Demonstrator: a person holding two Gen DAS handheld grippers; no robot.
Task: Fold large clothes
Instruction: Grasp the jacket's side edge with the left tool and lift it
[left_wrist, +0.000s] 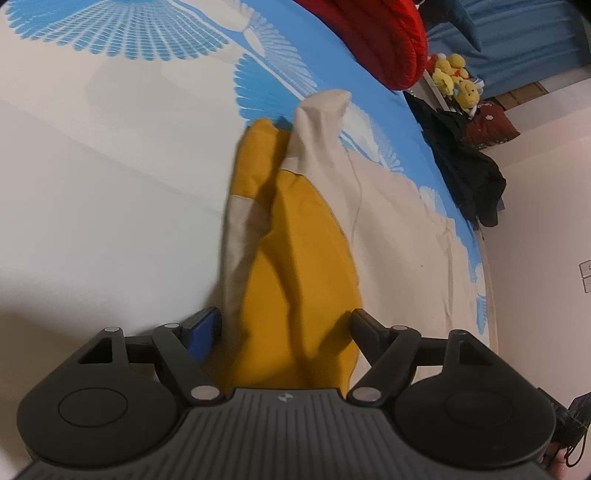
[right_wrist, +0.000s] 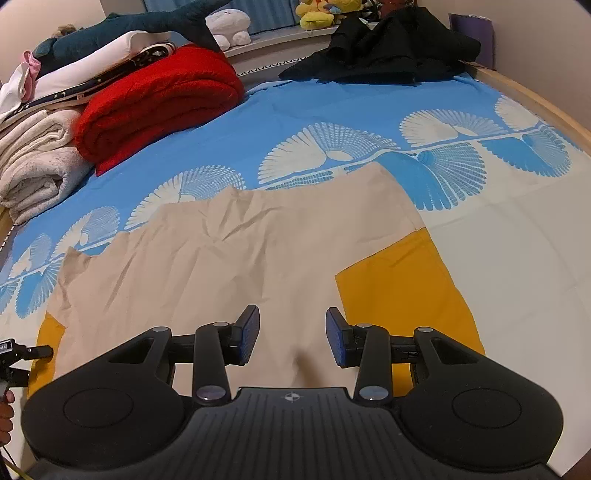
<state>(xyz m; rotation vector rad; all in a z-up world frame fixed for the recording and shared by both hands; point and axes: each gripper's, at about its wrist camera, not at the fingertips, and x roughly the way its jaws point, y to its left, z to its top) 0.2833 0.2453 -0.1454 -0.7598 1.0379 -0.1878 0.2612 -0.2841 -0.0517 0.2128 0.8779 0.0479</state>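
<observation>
A large beige and mustard-yellow garment (right_wrist: 236, 258) lies spread on the blue and white patterned bedsheet (right_wrist: 332, 107). In the left wrist view a bunched, blurred part of the garment (left_wrist: 295, 258) runs away from me, with a beige end sticking up at the far tip. My left gripper (left_wrist: 284, 326) stands wide, and the yellow cloth passes between its fingers. The blue pad (left_wrist: 203, 330) on the left shows bare, not pressed on cloth. My right gripper (right_wrist: 291, 334) hovers open over the flat beige cloth, with nothing pinched between its pads.
A folded red blanket (right_wrist: 159, 99) and rolled white towels (right_wrist: 37, 162) sit at the back left of the bed. Black clothes (right_wrist: 384, 48) lie at the back right, with yellow plush toys (right_wrist: 317, 14) behind. A wooden bed edge (right_wrist: 546, 110) curves along the right. Fingers (right_wrist: 5, 413) show at the left edge.
</observation>
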